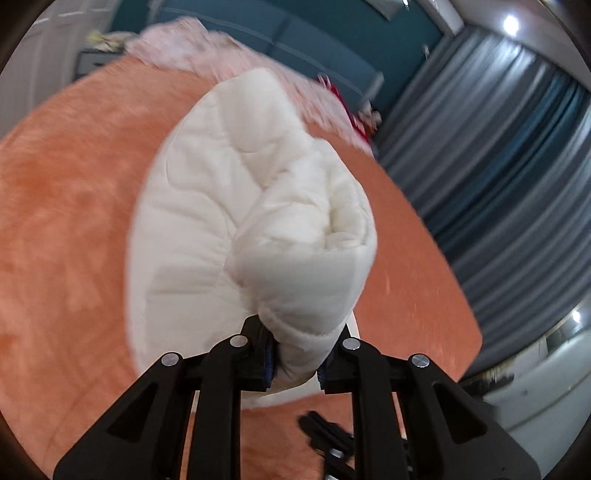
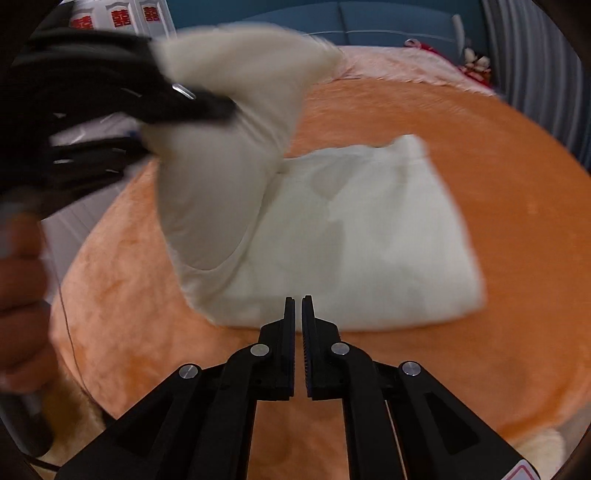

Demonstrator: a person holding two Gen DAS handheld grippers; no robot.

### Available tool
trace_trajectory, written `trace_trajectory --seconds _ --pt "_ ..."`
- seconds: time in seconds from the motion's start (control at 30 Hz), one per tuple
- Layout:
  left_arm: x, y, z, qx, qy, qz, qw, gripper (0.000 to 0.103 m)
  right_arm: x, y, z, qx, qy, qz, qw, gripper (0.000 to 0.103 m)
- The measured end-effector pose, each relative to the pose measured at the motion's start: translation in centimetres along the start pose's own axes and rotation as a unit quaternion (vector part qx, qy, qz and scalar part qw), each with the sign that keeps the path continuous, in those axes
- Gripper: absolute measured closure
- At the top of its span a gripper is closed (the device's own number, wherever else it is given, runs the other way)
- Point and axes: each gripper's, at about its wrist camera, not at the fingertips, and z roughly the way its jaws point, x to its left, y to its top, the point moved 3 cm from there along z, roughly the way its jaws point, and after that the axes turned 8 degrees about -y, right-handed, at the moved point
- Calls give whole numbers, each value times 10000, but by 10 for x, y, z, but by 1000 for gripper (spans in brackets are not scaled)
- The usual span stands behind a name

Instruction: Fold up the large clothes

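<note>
A thick white padded garment [image 2: 369, 240] lies partly folded on the orange bed cover [image 2: 498, 184]. My left gripper [image 1: 297, 354] is shut on a bunched edge of this garment [image 1: 251, 192] and holds that part up off the bed. In the right wrist view the left gripper [image 2: 188, 127] is at the upper left, with the lifted flap hanging from it. My right gripper [image 2: 298, 306] hovers at the garment's near edge. Its jaws are shut, with only a thin slit between them and nothing held.
A pink fluffy blanket [image 1: 207, 51] lies at the bed's far end before a blue headboard [image 2: 388, 22]. Grey-blue curtains [image 1: 498, 147] hang beside the bed. A hand [image 2: 22, 295] grips the left tool's handle. A blurred black object [image 1: 325, 432] sits below my left fingers.
</note>
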Motion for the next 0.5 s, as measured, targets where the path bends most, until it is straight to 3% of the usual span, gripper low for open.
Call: trace_trajectory --seconds 0.13,0.23,0.3,0.37,0.43,0.5 --pt "-8 -33 63 781 62 46 9969 88 -31 -10 -6 53 -146 228 9996 93" --pt "-8 -51 82 951 292 165 9949 86 -49 -11 -10 2 -170 481 9987 86" --pt "-12 -48 71 881 327 85 9955 84 -55 -6 -16 -91 -122 636 9979 72" --pt "-20 -47 46 699 250 94 9972 72 -56 2 -25 -277 -120 707 9970 56" --pt "-26 -34 14 365 -58 50 9993 40 -58 13 -35 -507 -141 721 9960 45" --pt "-24 -22 -29 -186 -121 -63 9997 27 -55 26 -47 -747 -110 710 9946 37"
